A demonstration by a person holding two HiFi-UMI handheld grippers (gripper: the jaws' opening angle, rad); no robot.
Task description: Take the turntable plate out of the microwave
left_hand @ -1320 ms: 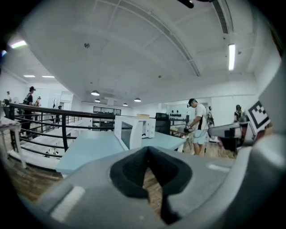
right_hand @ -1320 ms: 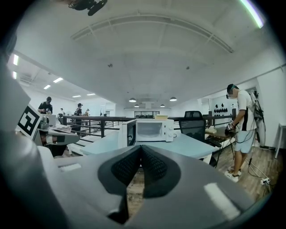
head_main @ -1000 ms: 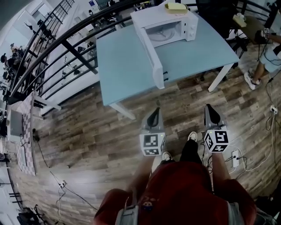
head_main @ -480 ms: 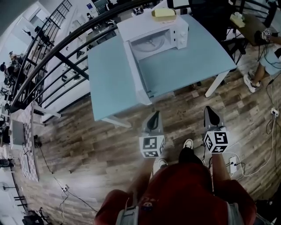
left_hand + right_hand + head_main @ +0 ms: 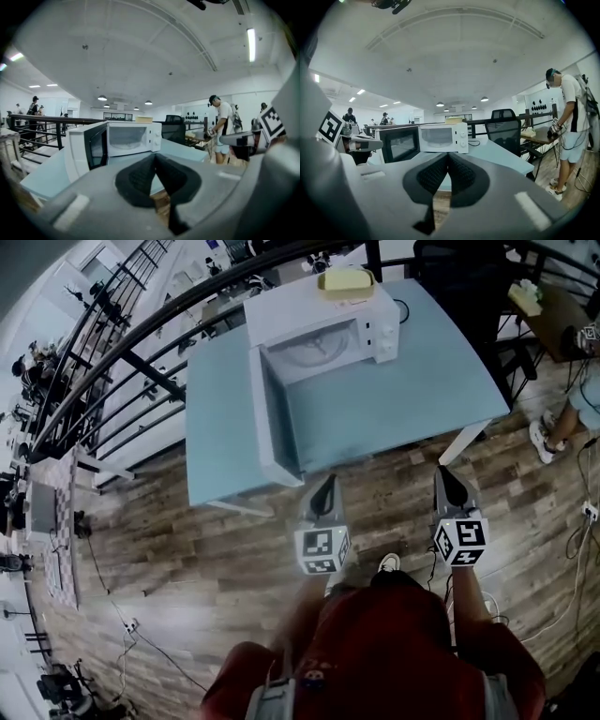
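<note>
Well short of the microwave [image 5: 319, 320], on its open front side, the left gripper [image 5: 326, 480] and the right gripper [image 5: 442, 469] are held side by side over the floor [image 5: 187, 549] and aimed towards the oven. Each gripper's jaws are seen pressed together at the tips, and nothing is held between them.

Between the grippers and the microwave, a bare stretch of the table [image 5: 403, 399] is noted; neither gripper has crossed its near edge. The door [image 5: 264, 418] is found swung fully open from the microwave's left side, reaching out towards the person, its free end just left of the left gripper.

Inside the microwave, the turntable plate [image 5: 314, 348] is seen lying flat on the cavity floor, untouched. It appears round, so no long axis is recorded; only its near rim is presented to the opening.

The left gripper is judged the nearer and better aligned: the cavity lies almost straight ahead of it, alongside the door. The right gripper is offset past the microwave's control side. It is judged that the jaws must be opened and the gap over the table closed before the rim can be taken.

On top of the microwave, a yellow object [image 5: 345, 279] is noted, clear of the opening.
</note>
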